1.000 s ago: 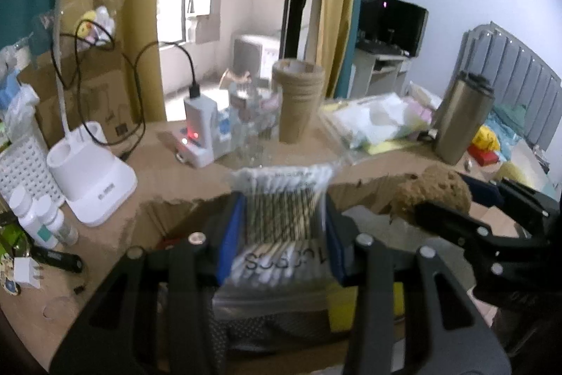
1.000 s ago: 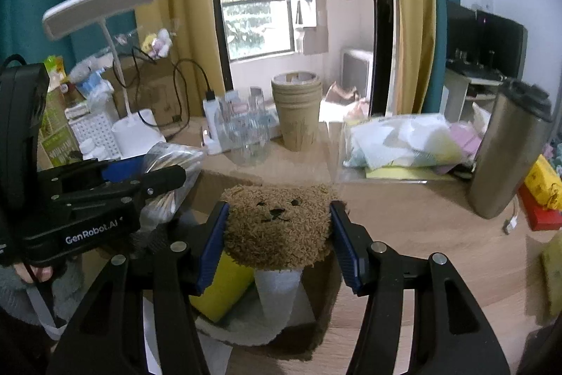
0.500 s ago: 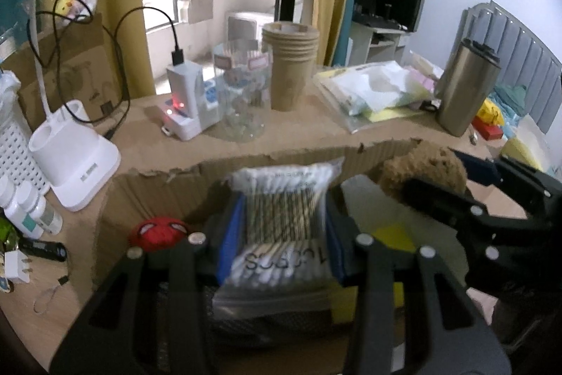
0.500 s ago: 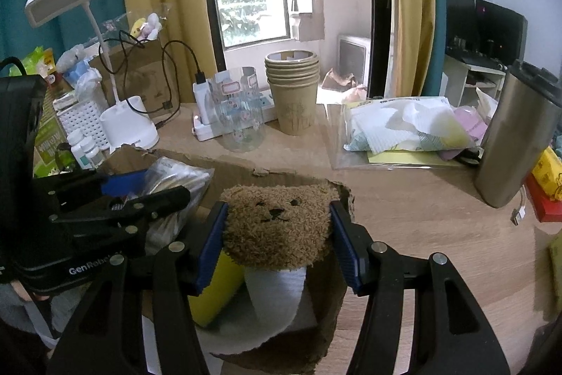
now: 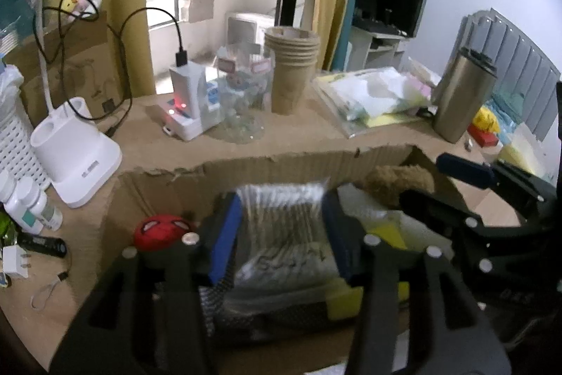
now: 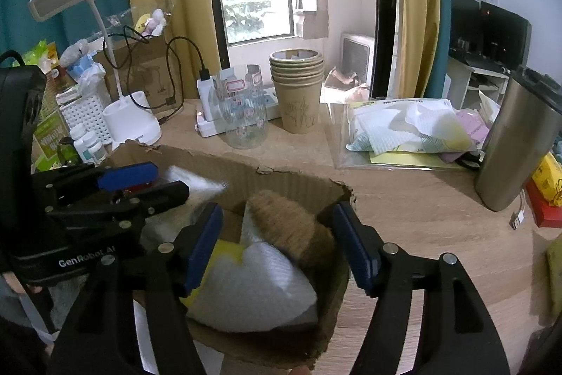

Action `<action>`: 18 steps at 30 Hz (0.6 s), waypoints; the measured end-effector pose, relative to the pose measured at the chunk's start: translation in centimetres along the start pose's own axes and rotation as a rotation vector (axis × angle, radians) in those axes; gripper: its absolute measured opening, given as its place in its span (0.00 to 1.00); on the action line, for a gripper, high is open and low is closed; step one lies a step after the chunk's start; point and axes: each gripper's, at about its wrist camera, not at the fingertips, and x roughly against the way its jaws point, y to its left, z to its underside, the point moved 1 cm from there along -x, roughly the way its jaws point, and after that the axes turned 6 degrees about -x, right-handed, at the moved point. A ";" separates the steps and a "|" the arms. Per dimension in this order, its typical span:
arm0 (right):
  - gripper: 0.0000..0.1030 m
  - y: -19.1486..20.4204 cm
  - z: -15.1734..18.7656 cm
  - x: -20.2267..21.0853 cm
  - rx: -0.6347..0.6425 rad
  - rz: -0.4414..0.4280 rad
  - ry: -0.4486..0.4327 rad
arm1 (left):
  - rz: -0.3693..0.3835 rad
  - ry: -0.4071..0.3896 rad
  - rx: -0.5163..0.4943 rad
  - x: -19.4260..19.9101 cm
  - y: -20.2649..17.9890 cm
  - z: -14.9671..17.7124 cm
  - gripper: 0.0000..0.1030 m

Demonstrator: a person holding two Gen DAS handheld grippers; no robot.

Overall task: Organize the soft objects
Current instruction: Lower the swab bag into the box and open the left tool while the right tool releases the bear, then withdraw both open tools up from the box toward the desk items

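An open cardboard box (image 5: pixel 168 185) (image 6: pixel 295 181) sits on the wooden table. My left gripper (image 5: pixel 281 220) is shut on a clear bag of cotton swabs (image 5: pixel 281 217) and holds it over the box. My right gripper (image 6: pixel 277 234) is open above the box's right end. A brown teddy bear (image 6: pixel 291 227) lies loose in the box between the spread fingers, on a white soft pack (image 6: pixel 253 287). The bear also shows in the left wrist view (image 5: pixel 400 181). A red Spider-Man plush (image 5: pixel 161 227) and a yellow item (image 6: pixel 224 252) lie in the box.
Behind the box stand paper cups (image 6: pixel 298 94), a clear jar (image 6: pixel 242 111), a white charger (image 5: pixel 186 101), a lamp base (image 5: pixel 77 157) and pill bottles (image 5: pixel 28 206). A steel tumbler (image 6: pixel 516 143) and a bag of cloths (image 6: pixel 407 132) are at the right.
My right gripper has opened and the teddy bear has dropped from it into the box. My left gripper, still shut on the swab bag, has come lower over the box.
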 end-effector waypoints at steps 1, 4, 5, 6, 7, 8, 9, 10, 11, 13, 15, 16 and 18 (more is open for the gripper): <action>0.69 0.0 0.0 0.1 -0.001 0.001 -0.005 | -0.003 -0.004 0.000 0.2 0.1 0.0 0.49; 0.70 0.0 -0.2 0.9 -0.001 0.003 -0.022 | -0.009 -0.021 0.014 1.0 0.5 -0.1 0.51; 0.70 0.0 -0.2 1.1 0.000 0.005 -0.029 | -0.010 -0.031 0.019 1.3 0.6 -0.2 0.55; 0.70 0.0 -0.2 1.4 0.000 0.008 -0.035 | -0.009 -0.041 0.022 1.7 0.7 -0.2 0.60; 0.70 0.0 -0.3 1.7 0.000 0.011 -0.043 | 0.000 -0.055 0.022 2.2 0.9 -0.3 0.76; 0.70 -0.1 -0.3 2.1 -0.001 0.015 -0.052 | 0.018 -0.070 0.024 2.7 1.0 -0.3 0.87; 0.70 -0.1 -0.4 2.5 -0.003 0.016 -0.060 | 0.030 -0.080 0.030 3.1 1.2 -0.3 0.90; 0.70 -0.1 -0.4 2.8 -0.004 0.015 -0.066 | 0.038 -0.094 0.043 3.8 1.4 -0.3 0.91; 0.70 -0.2 -0.5 3.2 -0.005 0.016 -0.073 | 0.038 -0.101 0.048 4.2 1.5 -0.4 0.91; 0.70 -0.1 -0.5 3.9 -0.004 0.018 -0.086 | 0.033 -0.125 0.050 5.4 1.7 -0.5 0.91; 0.70 0.1 -0.6 4.4 0.001 0.018 -0.094 | 0.028 -0.139 0.050 6.2 1.8 -0.6 0.91; 0.70 0.1 -0.6 4.7 0.004 0.019 -0.097 | 0.027 -0.147 0.053 6.7 1.9 -0.6 0.91; 0.70 0.3 -0.6 5.3 0.007 0.019 -0.108 | 0.030 -0.168 0.060 7.8 2.2 -0.7 0.91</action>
